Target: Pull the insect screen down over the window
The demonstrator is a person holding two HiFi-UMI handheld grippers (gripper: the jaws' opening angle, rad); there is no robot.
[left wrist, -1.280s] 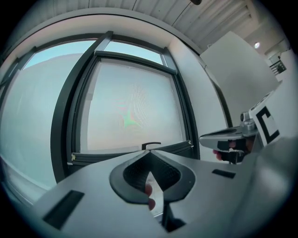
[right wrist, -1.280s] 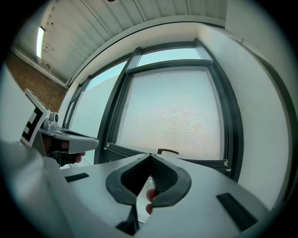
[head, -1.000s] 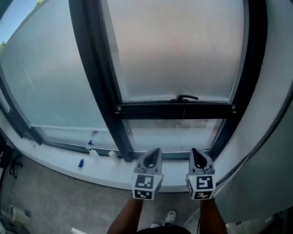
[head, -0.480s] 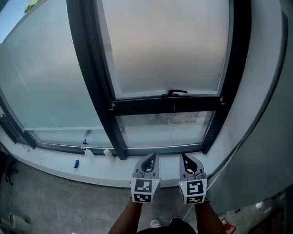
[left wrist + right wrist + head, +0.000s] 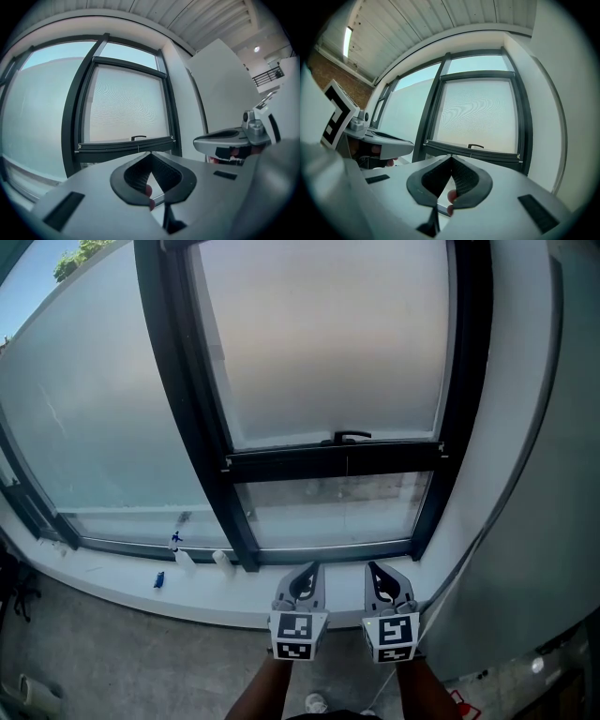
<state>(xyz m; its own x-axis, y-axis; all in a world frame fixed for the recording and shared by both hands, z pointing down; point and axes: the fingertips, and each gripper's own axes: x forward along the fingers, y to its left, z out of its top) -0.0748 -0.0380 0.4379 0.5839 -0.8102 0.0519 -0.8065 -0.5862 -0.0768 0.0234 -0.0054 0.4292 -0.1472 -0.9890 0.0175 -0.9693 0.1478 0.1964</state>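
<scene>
Grey mesh of the insect screen point(image 5: 323, 343) down to its handled bar point(image 5: 337, 461), seemingly short of the sill point(image 5: 216, 592). Pinched together and empty, left gripper point(image 5: 315, 568) and right gripper point(image 5: 373, 568): level, well back, so no pull engaged.

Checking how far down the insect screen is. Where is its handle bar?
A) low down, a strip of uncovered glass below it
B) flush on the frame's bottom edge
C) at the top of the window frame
A: the handle bar sits low, with uncovered glass between it and the window frame's bottom edge.
</scene>
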